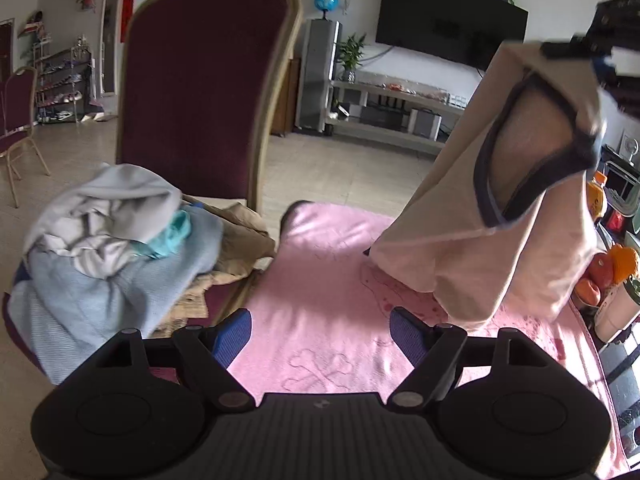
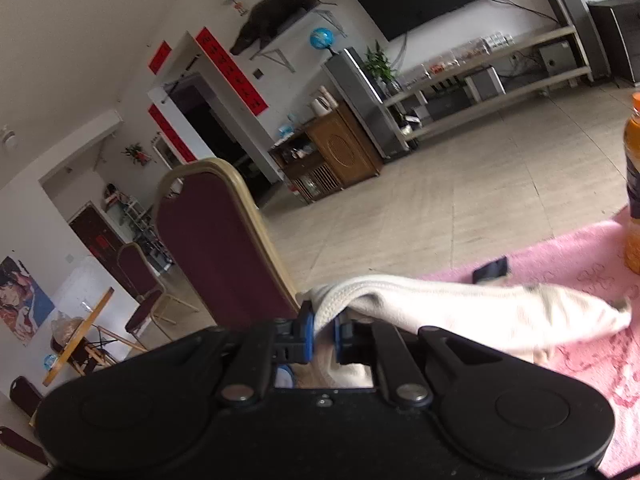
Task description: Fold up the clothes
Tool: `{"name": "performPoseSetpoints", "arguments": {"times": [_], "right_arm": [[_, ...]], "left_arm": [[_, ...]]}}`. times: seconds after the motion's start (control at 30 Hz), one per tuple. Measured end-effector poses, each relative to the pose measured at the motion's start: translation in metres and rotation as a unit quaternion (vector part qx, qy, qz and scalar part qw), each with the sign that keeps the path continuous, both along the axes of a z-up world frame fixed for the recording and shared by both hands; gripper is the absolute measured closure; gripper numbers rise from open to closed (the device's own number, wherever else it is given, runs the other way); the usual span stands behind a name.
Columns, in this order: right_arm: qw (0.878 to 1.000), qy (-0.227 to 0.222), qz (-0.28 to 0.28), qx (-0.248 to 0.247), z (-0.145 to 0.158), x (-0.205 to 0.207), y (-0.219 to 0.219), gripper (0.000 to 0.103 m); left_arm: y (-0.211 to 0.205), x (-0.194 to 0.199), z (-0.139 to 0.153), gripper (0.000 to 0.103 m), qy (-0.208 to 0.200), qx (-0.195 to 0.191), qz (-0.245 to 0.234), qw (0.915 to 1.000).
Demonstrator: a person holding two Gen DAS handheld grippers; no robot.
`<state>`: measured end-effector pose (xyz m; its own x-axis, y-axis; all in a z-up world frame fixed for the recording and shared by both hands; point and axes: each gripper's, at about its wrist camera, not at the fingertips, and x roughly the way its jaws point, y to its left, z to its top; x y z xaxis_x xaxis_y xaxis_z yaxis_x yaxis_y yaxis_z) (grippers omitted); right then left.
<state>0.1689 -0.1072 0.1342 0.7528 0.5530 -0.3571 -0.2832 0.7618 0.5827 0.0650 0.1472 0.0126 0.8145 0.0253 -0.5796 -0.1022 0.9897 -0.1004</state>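
A cream garment (image 1: 476,216) with a dark navy neckline hangs over the pink cloth (image 1: 320,280), lifted by its top edge at the upper right. My right gripper (image 2: 323,334) is shut on the garment's (image 2: 460,312) thick cream hem, which drapes away to the right. In the left wrist view that gripper (image 1: 580,46) shows at the garment's top corner. My left gripper (image 1: 320,328) hovers low over the pink cloth, open, with nothing between its blue pads. A pile of unfolded clothes (image 1: 116,248), grey, light blue and tan, lies on the seat of the maroon chair (image 1: 204,80).
An orange drink bottle (image 2: 634,184) stands on the pink cloth's right side. Oranges (image 1: 612,268) and jars crowd the right edge. Behind are tiled floor, a wall television (image 1: 452,24), a low shelf and more maroon chairs (image 2: 140,280).
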Motion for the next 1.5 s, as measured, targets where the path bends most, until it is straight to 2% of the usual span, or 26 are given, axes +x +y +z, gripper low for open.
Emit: {"name": "performPoseSetpoints", "arguments": {"times": [0.13,0.2,0.27,0.33,0.37,0.4,0.47,0.53,0.63,0.8,0.83,0.87,0.97,1.03,1.2,1.37,1.5], "right_arm": [[0.998,-0.054,0.011,0.039,0.025,-0.024,-0.028,0.094],[0.998,-0.042,-0.002,0.038,0.015,-0.039,-0.059,0.092],[0.999,-0.008,-0.023,0.029,-0.008,-0.053,-0.094,0.086],[0.996,0.058,-0.064,0.016,-0.053,-0.059,-0.132,0.069],[0.991,0.097,-0.092,0.008,-0.080,-0.061,-0.151,0.053],[0.984,0.135,-0.119,-0.001,-0.107,-0.063,-0.171,0.048],[0.965,0.197,-0.172,0.001,-0.151,-0.070,-0.208,0.048],[0.953,0.224,-0.202,0.026,-0.179,-0.081,-0.233,0.048],[0.954,0.213,-0.197,0.069,-0.202,-0.092,-0.246,0.048],[0.966,0.153,-0.157,0.135,-0.213,-0.084,-0.232,0.049],[0.968,0.140,-0.147,0.146,-0.215,-0.080,-0.228,0.050],[0.969,0.132,-0.142,0.155,-0.217,-0.078,-0.226,0.050],[0.968,0.119,-0.134,0.176,-0.223,-0.075,-0.225,0.052],[0.966,0.120,-0.135,0.186,-0.225,-0.078,-0.230,0.052],[0.962,0.106,-0.143,0.208,-0.226,-0.086,-0.242,0.052],[0.962,0.106,-0.131,0.215,-0.227,-0.085,-0.240,0.052],[0.962,0.111,-0.126,0.215,-0.229,-0.081,-0.238,0.051]], "left_arm": [[0.007,-0.010,0.007,0.025,-0.016,-0.006,-0.005,0.9998],[0.000,-0.010,0.000,0.022,-0.008,-0.003,-0.025,0.9996],[-0.009,-0.007,-0.010,0.021,0.007,0.001,-0.047,0.9989],[-0.023,0.001,-0.027,0.021,0.033,0.000,-0.066,0.9973],[-0.029,0.007,-0.036,0.021,0.048,-0.002,-0.073,0.9962],[-0.036,0.012,-0.044,0.022,0.064,-0.005,-0.080,0.9947],[-0.047,0.027,-0.061,0.026,0.099,-0.016,-0.085,0.9913],[-0.058,0.041,-0.076,0.034,0.128,-0.028,-0.085,0.9877],[-0.075,0.062,-0.085,0.035,0.145,-0.064,-0.082,0.9840],[-0.112,0.106,-0.086,0.038,0.166,-0.108,-0.091,0.9760],[-0.120,0.117,-0.087,0.042,0.174,-0.118,-0.095,0.9731],[-0.127,0.127,-0.089,0.057,0.182,-0.125,-0.098,0.9703],[-0.145,0.154,-0.099,0.073,0.211,-0.136,-0.106,0.9622],[-0.147,0.168,-0.108,0.073,0.226,-0.157,-0.098,0.9566],[-0.147,0.182,-0.126,0.073,0.231,-0.203,-0.078,0.9483],[-0.147,0.191,-0.142,0.068,0.244,-0.204,-0.056,0.9465],[-0.146,0.207,-0.146,0.067,0.228,-0.210,-0.051,0.9494]]}}
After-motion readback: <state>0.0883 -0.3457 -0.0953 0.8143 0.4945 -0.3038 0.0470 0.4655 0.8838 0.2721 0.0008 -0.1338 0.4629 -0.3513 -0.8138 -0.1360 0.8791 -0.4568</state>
